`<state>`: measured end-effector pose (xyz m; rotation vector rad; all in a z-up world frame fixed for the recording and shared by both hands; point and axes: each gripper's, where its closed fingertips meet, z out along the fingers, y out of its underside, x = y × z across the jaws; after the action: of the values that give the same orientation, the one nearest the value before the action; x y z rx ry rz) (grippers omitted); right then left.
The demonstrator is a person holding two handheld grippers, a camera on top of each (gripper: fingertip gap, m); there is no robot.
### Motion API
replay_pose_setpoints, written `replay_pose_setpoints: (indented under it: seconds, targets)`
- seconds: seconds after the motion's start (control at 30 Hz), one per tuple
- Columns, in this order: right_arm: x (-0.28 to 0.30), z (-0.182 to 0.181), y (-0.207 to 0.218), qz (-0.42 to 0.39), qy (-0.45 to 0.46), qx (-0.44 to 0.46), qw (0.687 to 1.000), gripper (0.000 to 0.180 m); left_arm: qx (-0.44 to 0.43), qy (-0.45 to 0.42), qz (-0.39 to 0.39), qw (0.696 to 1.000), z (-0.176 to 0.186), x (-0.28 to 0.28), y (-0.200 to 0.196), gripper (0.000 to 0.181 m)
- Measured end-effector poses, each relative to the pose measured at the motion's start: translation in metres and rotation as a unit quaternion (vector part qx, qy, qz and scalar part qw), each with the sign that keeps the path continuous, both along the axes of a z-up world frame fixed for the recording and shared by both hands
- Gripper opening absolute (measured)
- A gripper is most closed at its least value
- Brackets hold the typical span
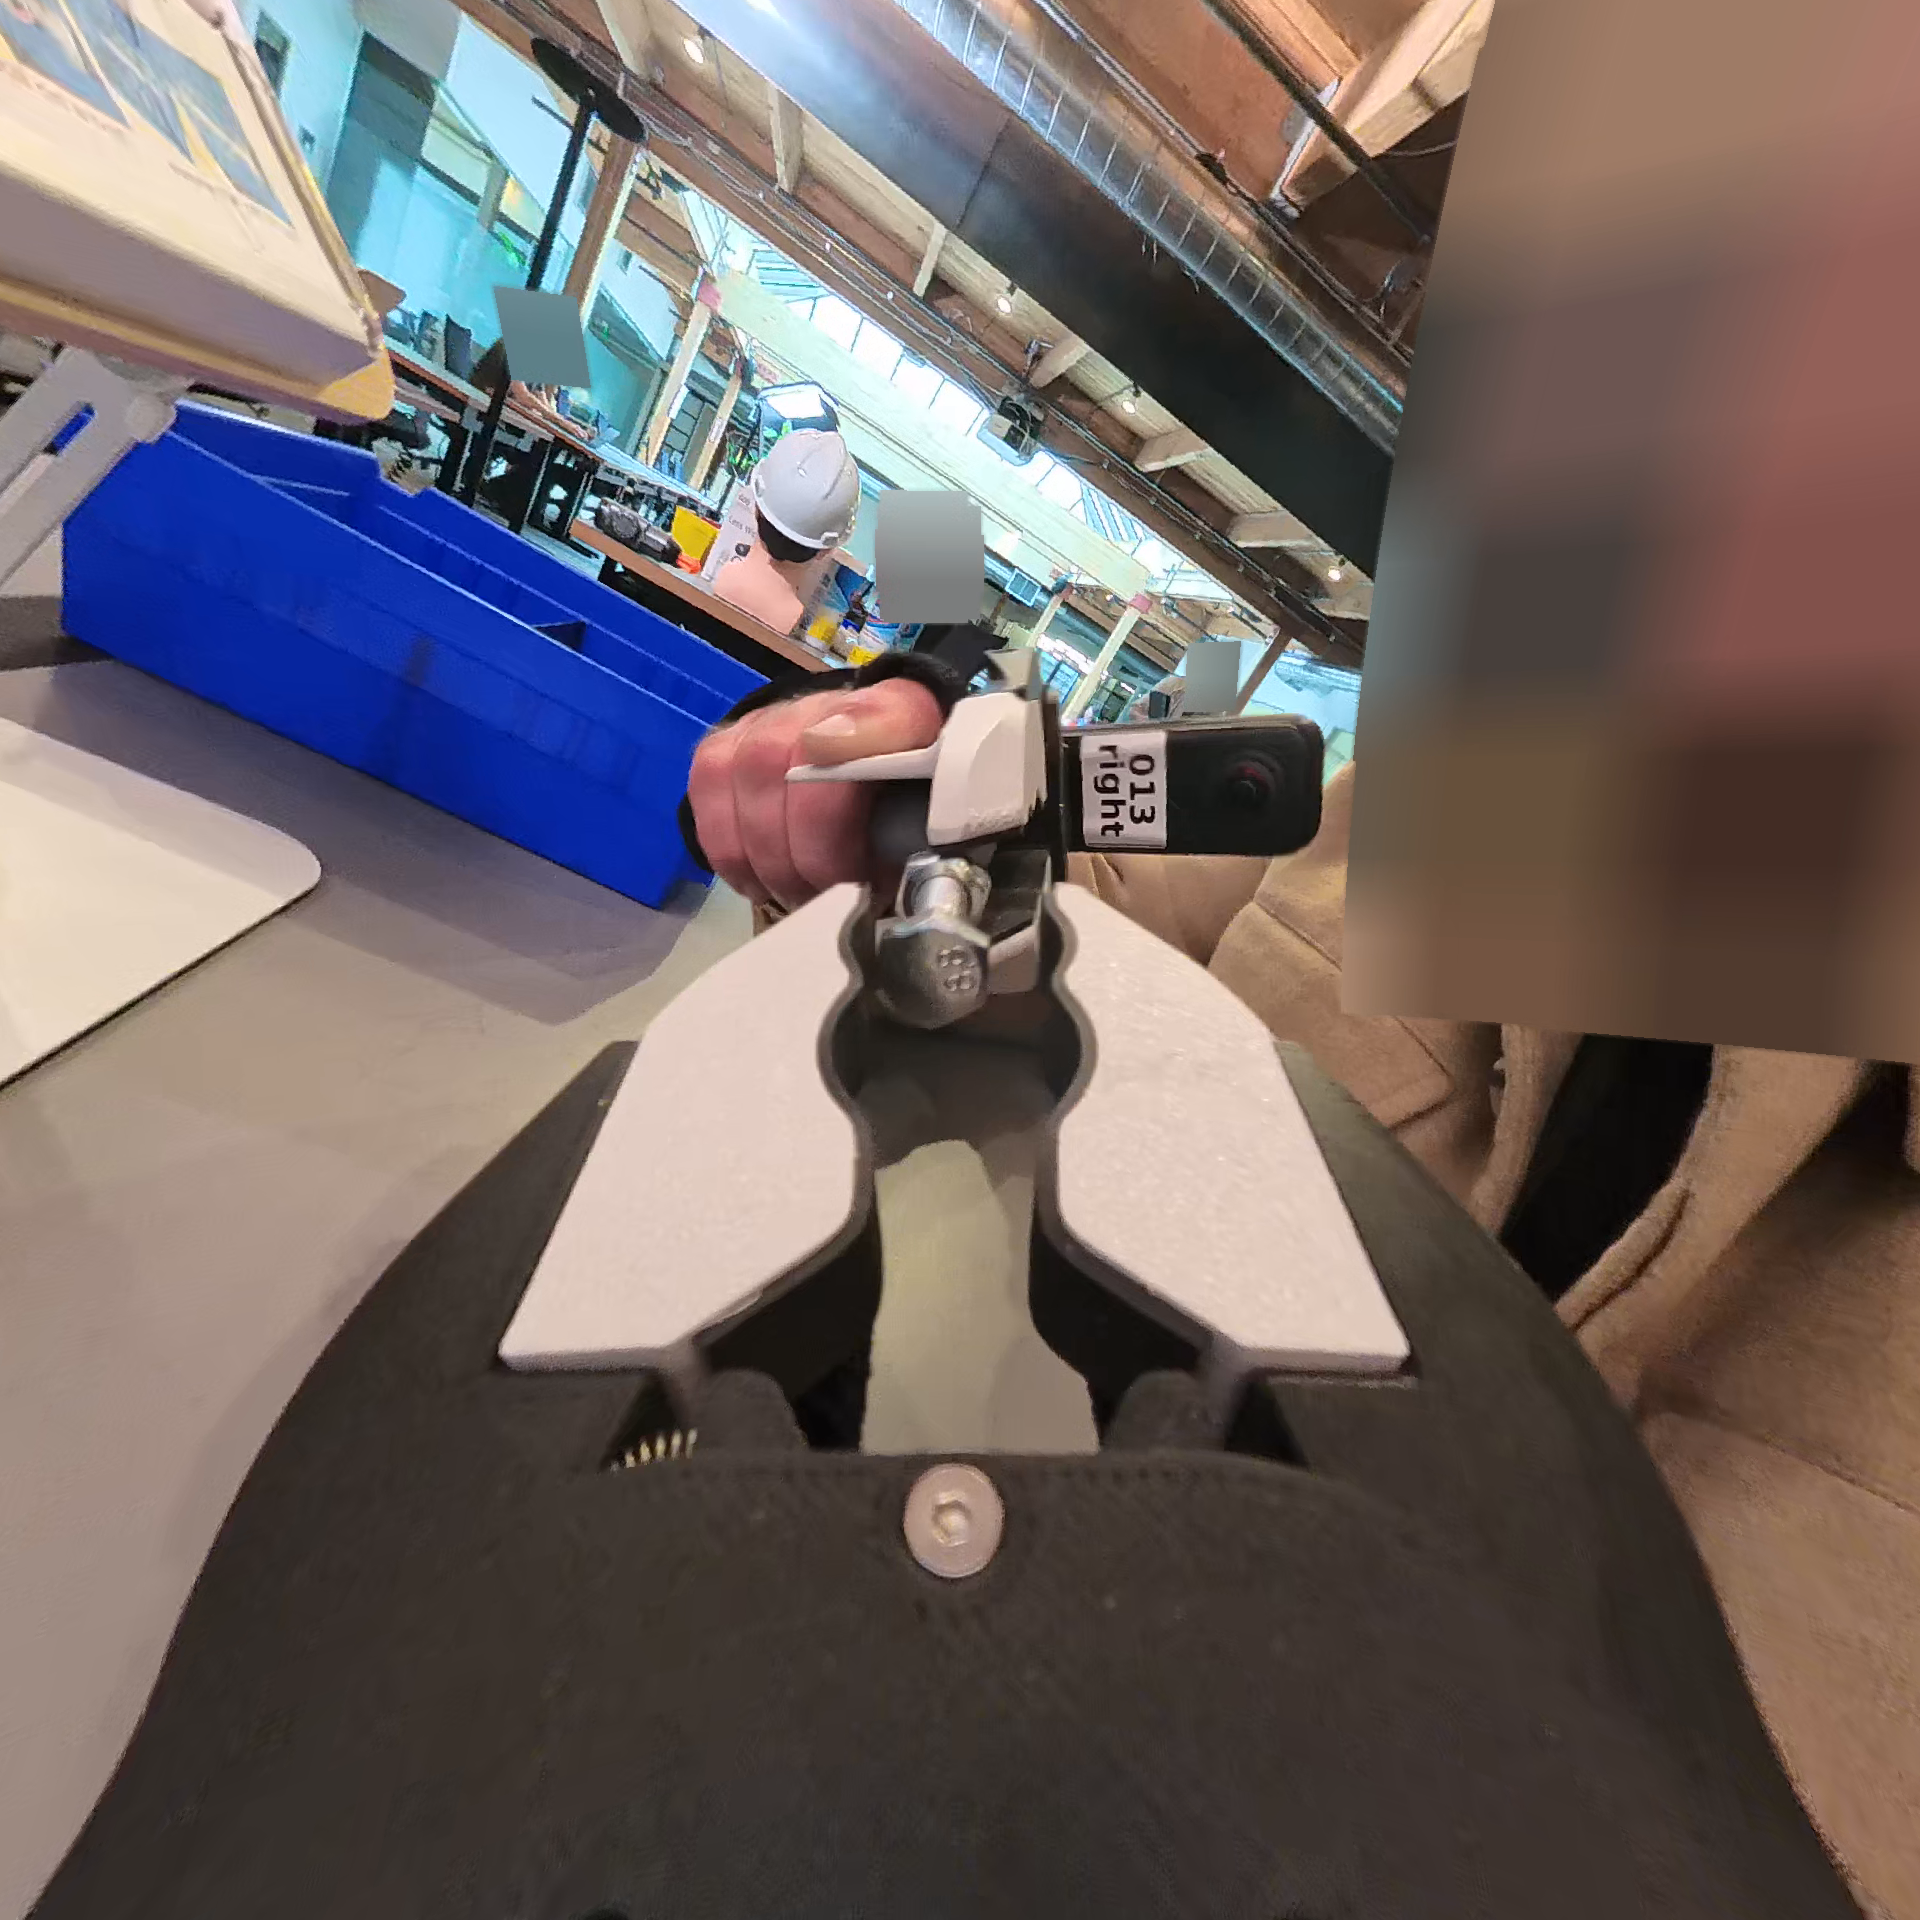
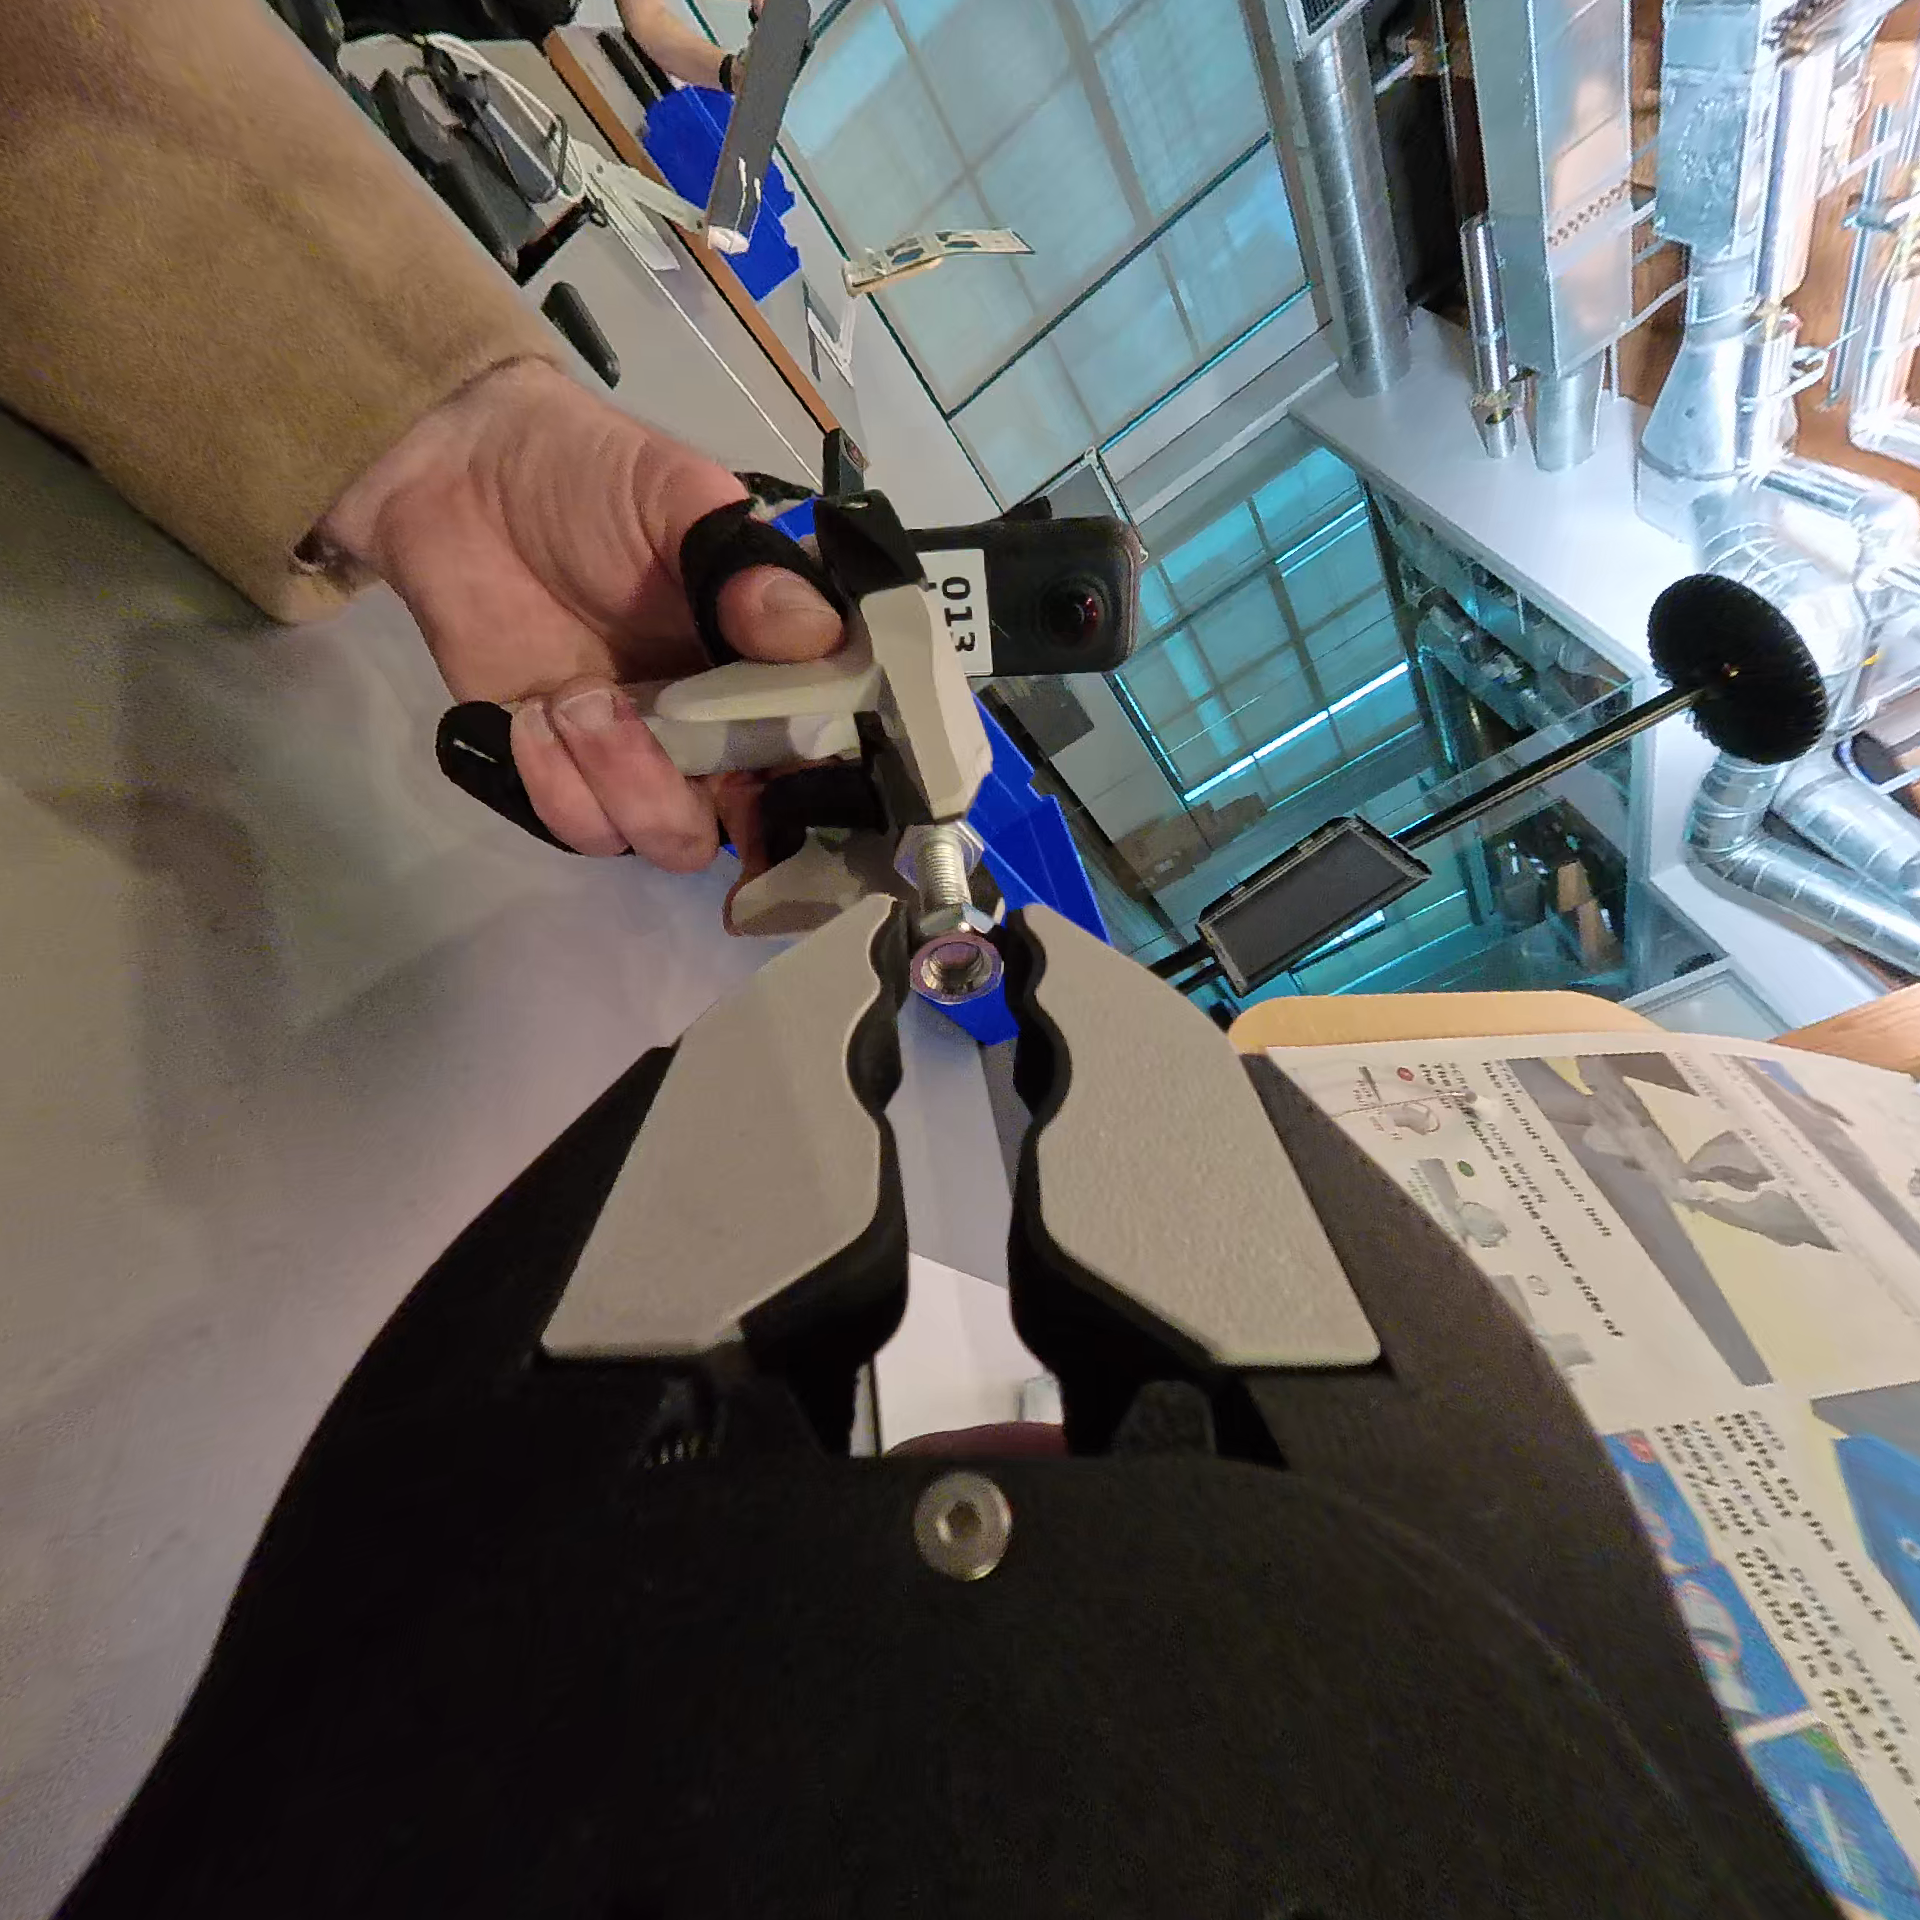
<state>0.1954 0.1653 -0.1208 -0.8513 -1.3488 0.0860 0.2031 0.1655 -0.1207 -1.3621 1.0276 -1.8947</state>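
Observation:
My left gripper (image 1: 951,906) is shut on a silver hex bolt (image 1: 932,975). The head sits in the notch between its white fingers (image 1: 727,1122), and the shaft points away from the camera. My right gripper (image 2: 954,916) is shut on a silver nut (image 2: 952,972) at the tips of its grey fingers (image 2: 748,1153). The nut is at the end of the bolt's threaded shaft (image 2: 940,878). The two grippers face each other, tip to tip, above a grey table (image 1: 343,1060). A bare hand (image 1: 779,800) holds the right gripper (image 1: 987,790), and another hand (image 2: 561,613) holds the left one (image 2: 914,686).
A blue divided bin (image 1: 395,623) stands on the table behind the grippers and also shows in the right wrist view (image 2: 1039,831). A printed sheet on a tilted stand (image 1: 156,177) is at the far left. A white mat (image 1: 114,894) lies left. A tan coat (image 1: 1558,1164) is close on the right.

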Motion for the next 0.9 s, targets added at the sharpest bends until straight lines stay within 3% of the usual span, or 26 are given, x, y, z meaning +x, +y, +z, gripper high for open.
replay_pose_setpoints:
  seconds: [0.17,0.27,0.53,0.63,0.9]
  targets:
    - [0.001,0.001,0.001,0.019,0.032,-0.061,0.997,0.017,0.041,0.014,0.021,0.999,-0.002,0.003,0.001,0.047]
    - [0.001,0.003,0.001,0.055,0.072,-0.158,0.983,0.017,0.098,0.024,0.055,0.993,-0.002,0.002,0.004,0.05]
    - [0.008,0.007,0.003,0.156,0.183,-0.403,0.883,0.017,0.303,0.078,0.146,0.939,-0.004,0.0,0.007,0.037]
    - [0.01,0.005,0.005,0.17,0.192,-0.437,0.862,0.017,0.343,0.093,0.162,0.921,-0.006,0.001,0.007,0.033]
    - [0.009,0.005,0.003,0.204,0.211,-0.496,0.817,0.017,0.375,0.079,0.171,0.908,0.001,0.0,0.001,0.019]
